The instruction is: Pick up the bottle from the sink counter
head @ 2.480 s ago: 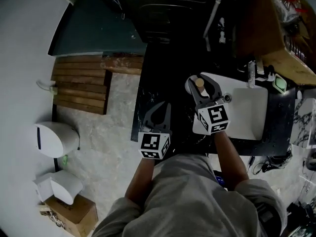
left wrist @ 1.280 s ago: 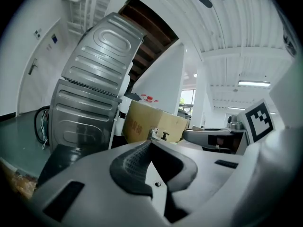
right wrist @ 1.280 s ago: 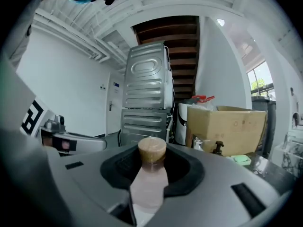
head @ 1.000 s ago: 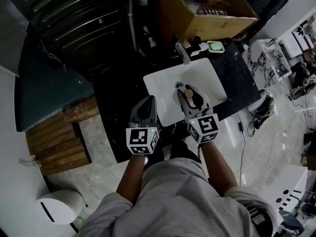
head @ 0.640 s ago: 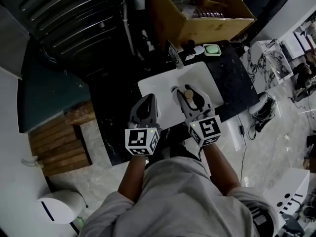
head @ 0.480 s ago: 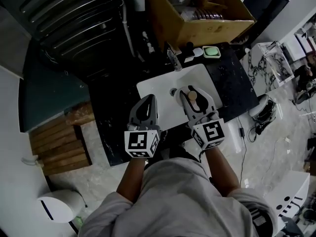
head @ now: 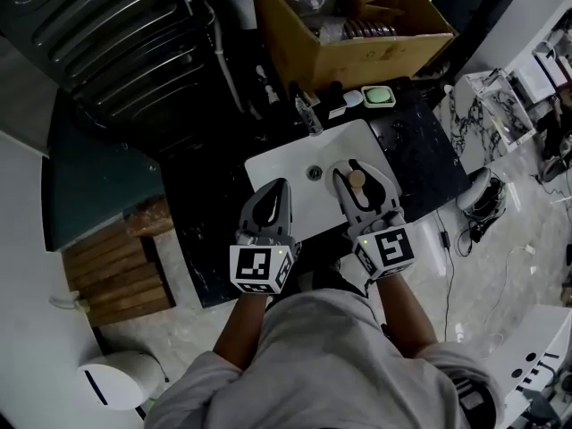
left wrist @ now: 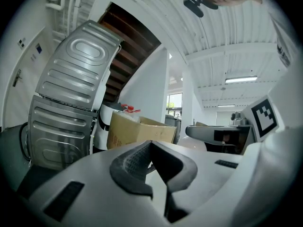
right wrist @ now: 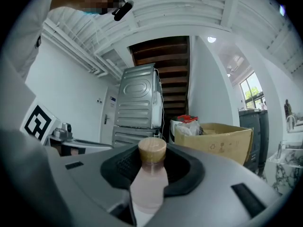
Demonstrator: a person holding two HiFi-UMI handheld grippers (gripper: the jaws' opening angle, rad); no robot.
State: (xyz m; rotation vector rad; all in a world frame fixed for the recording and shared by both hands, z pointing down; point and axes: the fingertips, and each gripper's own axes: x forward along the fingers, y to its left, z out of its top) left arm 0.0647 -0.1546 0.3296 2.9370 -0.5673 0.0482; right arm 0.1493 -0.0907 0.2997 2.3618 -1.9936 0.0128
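A small pale bottle [right wrist: 150, 186] with a tan cap [head: 357, 179] stands upright between the jaws of my right gripper [head: 357, 172], which is shut on its neck and body. The held bottle is up in the air over the right part of the white sink [head: 288, 170]. In the right gripper view the jaws [right wrist: 154, 167] wrap the bottle just below the cap. My left gripper [head: 271, 193] hovers over the sink's front left edge, shut with nothing in it; its tips [left wrist: 151, 148] meet in the left gripper view.
A black counter [head: 420, 146] surrounds the sink, with a faucet [head: 307, 114] and a green soap dish [head: 381, 96] behind it. Behind those stand an open cardboard box [head: 357, 34] and a ribbed metal appliance [head: 98, 34]. A wooden pallet [head: 112, 266] lies on the floor at left.
The view has swung round to face the sink. The right gripper has kept its hold on the bottle and drifted slightly right; the left gripper stays shut beside it.
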